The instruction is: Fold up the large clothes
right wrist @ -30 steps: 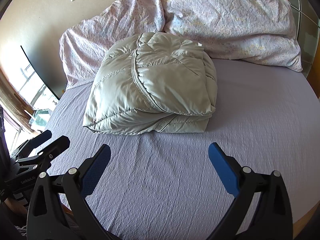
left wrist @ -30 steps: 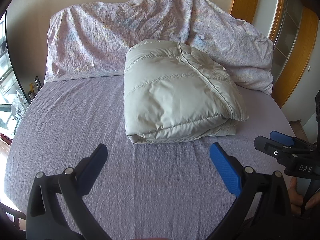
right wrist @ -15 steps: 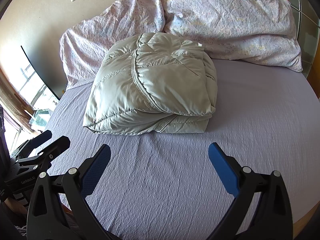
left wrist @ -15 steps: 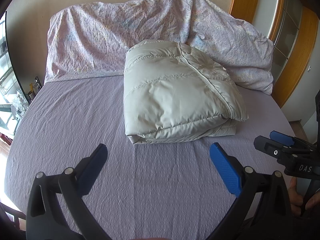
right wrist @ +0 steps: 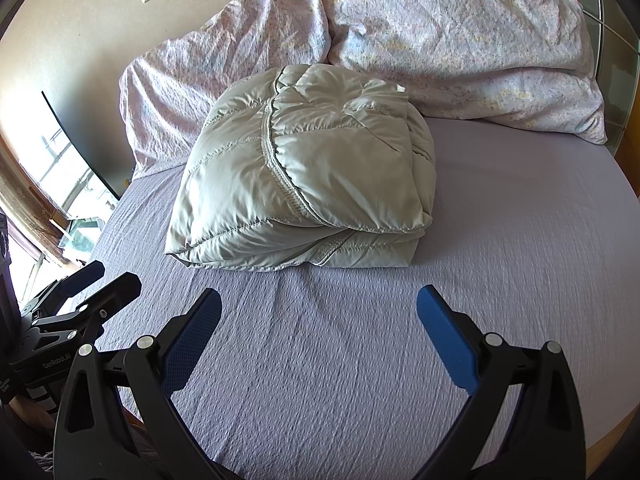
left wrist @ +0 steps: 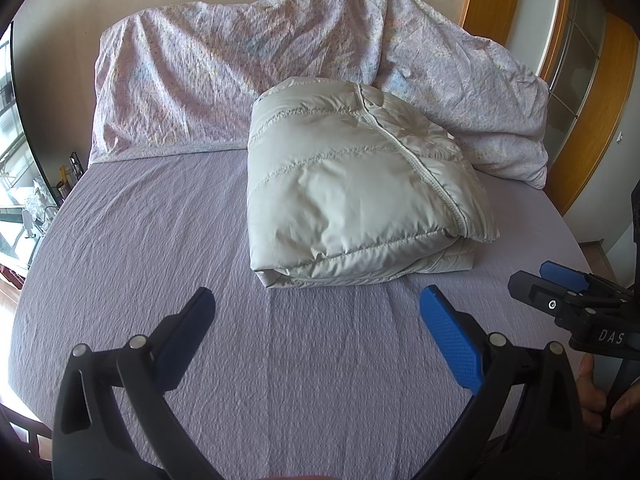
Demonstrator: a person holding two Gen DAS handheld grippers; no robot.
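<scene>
The pale puffer jacket (left wrist: 352, 184) lies folded into a compact bundle mid-bed (left wrist: 160, 240) near the pillows (right wrist: 460, 40), so folding looks finished, left tongs (left wrist: 316, 324) and right tongs (right wrist: 320, 320) spread wide, empty.

Pale grey-beige puffer jacket (left wrist: 352, 184) is lying folded into a thick, roughly square bundle on the lavender bed sheet (left wrist: 140, 260). Quilted stitch lines are running across its top panel, and a zipper seam (right wrist: 280, 164) is running diagonally over the top down toward the near edge. Folded layers are stacking at the near side, lower layer peeking out under the top flap. Its far end is touching the floral pillows (right wrist: 460, 40). I'm seeing it lying flat, puffed up.
</scene>
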